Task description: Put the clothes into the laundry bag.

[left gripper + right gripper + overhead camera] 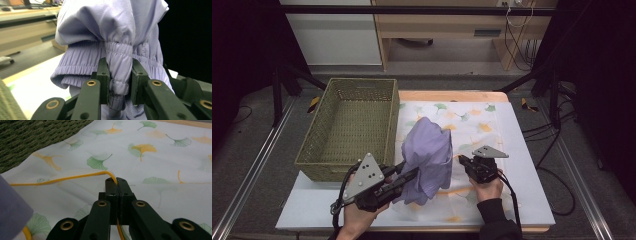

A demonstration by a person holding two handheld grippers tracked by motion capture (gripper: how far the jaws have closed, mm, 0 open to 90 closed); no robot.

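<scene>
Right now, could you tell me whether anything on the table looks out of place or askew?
Yes: the leaf-print cloth is not flat; the right gripper pinches its orange-trimmed edge into a raised fold. The lilac garment hangs bunched from the left gripper, clamped at its elastic band.

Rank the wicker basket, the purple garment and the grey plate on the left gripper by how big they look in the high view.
1. wicker basket
2. purple garment
3. grey plate, though it sits nearer the camera.

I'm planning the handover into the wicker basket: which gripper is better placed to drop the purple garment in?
The left gripper. It is shut on the purple garment's elastic hem and sits beside the wicker basket. The right gripper is pinching the yellow-edged leaf-print cloth, farther from the basket.
</scene>
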